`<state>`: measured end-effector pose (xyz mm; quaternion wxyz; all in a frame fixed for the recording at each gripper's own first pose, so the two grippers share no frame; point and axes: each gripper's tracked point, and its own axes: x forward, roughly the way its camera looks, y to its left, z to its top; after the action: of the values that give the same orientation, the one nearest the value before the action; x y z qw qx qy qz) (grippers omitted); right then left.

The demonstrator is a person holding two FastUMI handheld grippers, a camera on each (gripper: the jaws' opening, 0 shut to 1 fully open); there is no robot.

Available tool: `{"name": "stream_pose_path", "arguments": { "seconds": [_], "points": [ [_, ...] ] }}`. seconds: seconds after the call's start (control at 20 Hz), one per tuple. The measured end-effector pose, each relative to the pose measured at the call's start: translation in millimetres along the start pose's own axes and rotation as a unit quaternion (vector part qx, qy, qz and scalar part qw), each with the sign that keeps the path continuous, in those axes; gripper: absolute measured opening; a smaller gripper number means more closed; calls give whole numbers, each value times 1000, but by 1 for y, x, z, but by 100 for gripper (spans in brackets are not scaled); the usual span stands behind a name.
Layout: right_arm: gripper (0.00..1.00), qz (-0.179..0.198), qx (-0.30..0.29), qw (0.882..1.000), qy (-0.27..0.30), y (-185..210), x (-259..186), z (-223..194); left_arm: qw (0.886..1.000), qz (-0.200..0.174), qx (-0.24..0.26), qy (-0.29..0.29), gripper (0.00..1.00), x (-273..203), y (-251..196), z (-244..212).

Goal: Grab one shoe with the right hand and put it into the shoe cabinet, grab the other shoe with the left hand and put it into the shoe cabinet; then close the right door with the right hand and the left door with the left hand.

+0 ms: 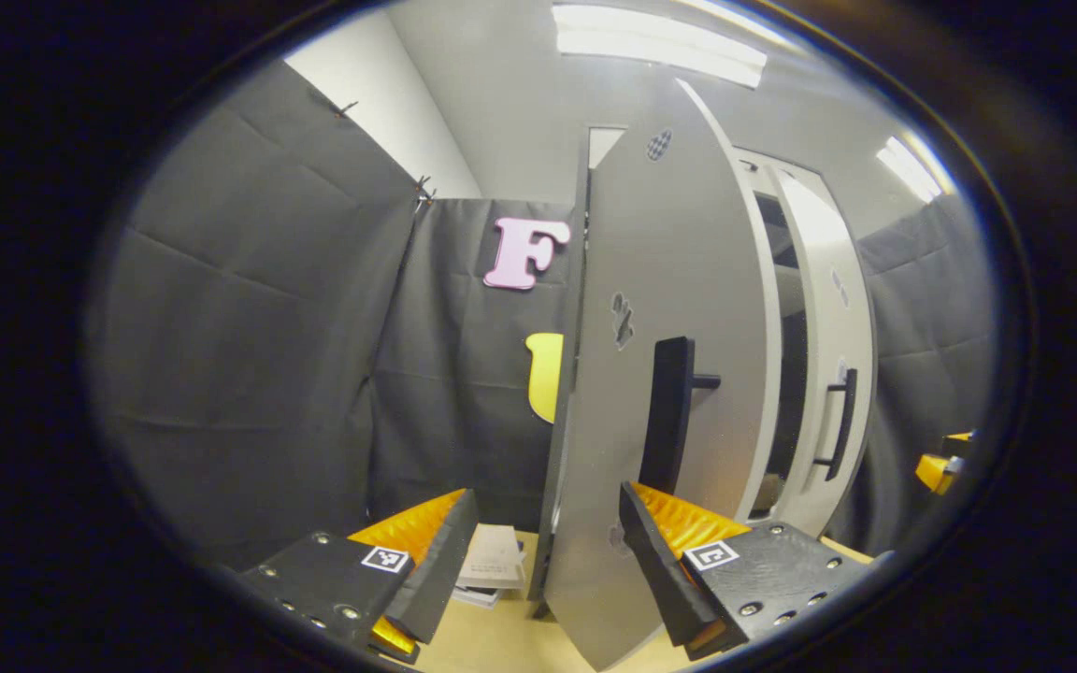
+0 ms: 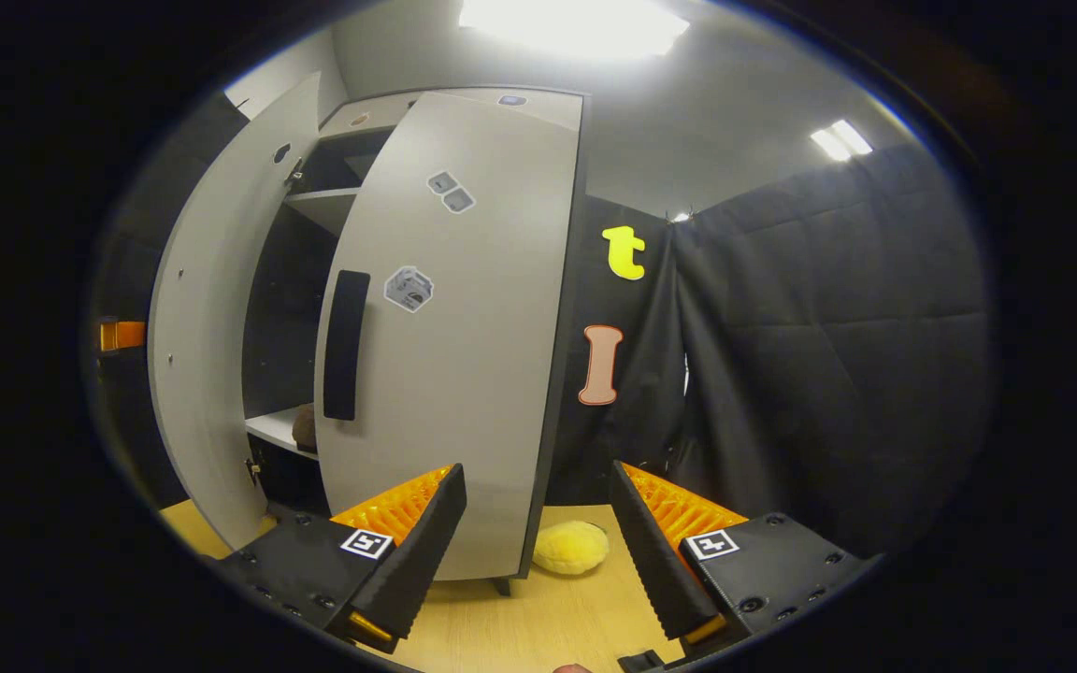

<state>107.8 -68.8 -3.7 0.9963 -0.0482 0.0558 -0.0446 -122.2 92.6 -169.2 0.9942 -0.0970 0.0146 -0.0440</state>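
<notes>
Doors remain ajar: the left door (image 1: 651, 393) stands before the wide-open, empty left hand-held gripper (image 1: 538, 561). The right door (image 2: 464, 355) is faced by the right hand-held gripper (image 2: 538, 551), also spread wide and empty. A finger could be snagged on a handle (image 1: 669, 411), or a door swung onto the dark shoe (image 2: 305, 427) that appears to sit near the shelf edge.

Cabinet doors (image 2: 464, 355) smooth matt grey laminate w/ matt black handles (image 2: 346, 344); floor (image 2: 548, 608) pale wood-look, booth wall (image 2: 828, 355) matt quilted cloth, yellow thing (image 2: 571, 547) fuzzy.
</notes>
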Motion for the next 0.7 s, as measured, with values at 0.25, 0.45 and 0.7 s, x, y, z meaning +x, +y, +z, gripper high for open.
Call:
{"name": "stream_pose_path", "arguments": {
  "seconds": [0.25,0.45,0.7],
  "points": [
    [98,-17,2,1000,5,-25,2,-6,1000,-23,-2,-5,97,26,-46,0],
    [98,-28,4,1000,9,-38,-2,-12,998,-60,-7,-7,97,52,-96,-6],
    [98,-26,8,1000,14,-37,-3,-18,997,-69,33,-14,97,77,-121,-4]
  ]
}}
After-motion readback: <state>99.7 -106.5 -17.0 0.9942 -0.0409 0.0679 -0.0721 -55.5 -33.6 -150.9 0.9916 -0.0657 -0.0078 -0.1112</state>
